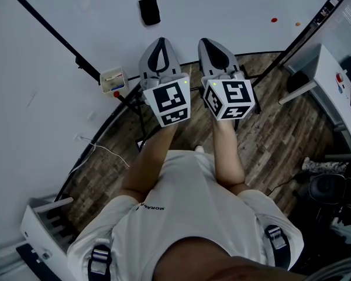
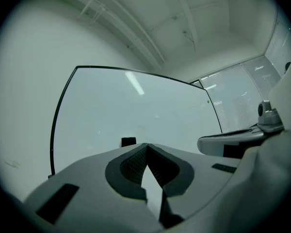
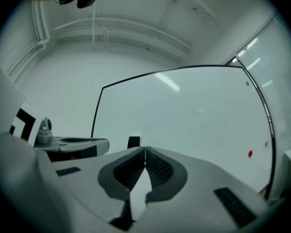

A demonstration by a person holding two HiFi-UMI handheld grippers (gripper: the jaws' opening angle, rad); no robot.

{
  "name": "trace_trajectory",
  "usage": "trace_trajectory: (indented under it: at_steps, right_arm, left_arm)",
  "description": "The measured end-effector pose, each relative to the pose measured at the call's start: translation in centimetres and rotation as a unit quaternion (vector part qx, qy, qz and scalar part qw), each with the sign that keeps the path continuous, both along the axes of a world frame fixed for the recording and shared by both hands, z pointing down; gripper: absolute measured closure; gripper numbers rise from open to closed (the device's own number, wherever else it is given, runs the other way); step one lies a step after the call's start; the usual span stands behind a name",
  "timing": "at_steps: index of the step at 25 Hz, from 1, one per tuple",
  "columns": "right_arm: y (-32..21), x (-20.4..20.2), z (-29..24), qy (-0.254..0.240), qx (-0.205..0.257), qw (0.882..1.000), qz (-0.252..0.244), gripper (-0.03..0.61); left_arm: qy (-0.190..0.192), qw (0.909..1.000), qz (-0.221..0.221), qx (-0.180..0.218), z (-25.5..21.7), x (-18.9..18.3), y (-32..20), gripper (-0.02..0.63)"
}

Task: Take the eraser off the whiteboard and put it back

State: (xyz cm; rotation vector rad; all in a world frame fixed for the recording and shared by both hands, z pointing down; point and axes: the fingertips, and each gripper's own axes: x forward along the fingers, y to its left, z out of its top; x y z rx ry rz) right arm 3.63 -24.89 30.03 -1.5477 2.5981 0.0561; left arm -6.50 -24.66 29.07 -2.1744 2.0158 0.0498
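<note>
Holding left tongs (image 1: 159, 41) and right tongs (image 1: 204, 41) side by side, both pointing toward the whiteboard (image 1: 234, 2). Showing left tongs fully closed in the left gripper view, pads meeting at the tips, gripping nothing. Showing right tongs likewise closed in the right gripper view, tips touching, nothing between. Sitting on the whiteboard, apart from both sets of tips: black eraser (image 1: 149, 10), above and slightly left of the left tongs in the head view, peeking just left of the tips in each gripper view. Sticking to the board farther right: red magnet (image 1: 274, 20) and orange magnet (image 1: 298, 23). Resting at the board's lower edge, left of the tongs: small box (image 1: 113, 79). Standing over wooden floor (image 1: 275, 136).
</note>
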Motion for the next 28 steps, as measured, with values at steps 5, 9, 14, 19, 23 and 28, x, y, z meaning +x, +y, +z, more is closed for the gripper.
trace_trajectory:
  at_steps: [5, 9, 14, 19, 23, 28]
  right_arm:
    - [0.4, -0.1, 0.2, 0.004, -0.001, 1.000, -0.002, 0.565]
    - [0.6, -0.2, 0.3, 0.005, -0.001, 1.000, -0.001, 0.565]
    - [0.8, -0.2, 0.4, 0.007, 0.000, 1.000, 0.000, 0.565]
    - [1.0, -0.2, 0.3, 0.009, 0.000, 1.000, 0.001, 0.565]
    - [1.1, -0.4, 0.3, 0.013, 0.001, 1.000, 0.000, 0.565]
    - [1.5, -0.5, 0.2, 0.014, 0.003, 1.000, -0.002, 0.565]
  left_arm:
    - [0.000, 1.0000, 0.004, 0.002, 0.0, 0.1, 0.7, 0.611]
    - [0.000, 1.0000, 0.007, 0.005, 0.0, 0.1, 1.1, 0.611]
    - [0.001, 0.9999, 0.013, 0.004, 0.1, 0.5, 1.7, 0.611]
    - [0.001, 0.9999, 0.015, 0.003, 0.3, 0.4, 1.9, 0.611]
    - [0.004, 0.9998, 0.018, 0.000, 0.6, 0.5, 1.9, 0.611]
    - [0.004, 0.9998, 0.021, -0.003, 0.8, 0.7, 2.2, 0.611]
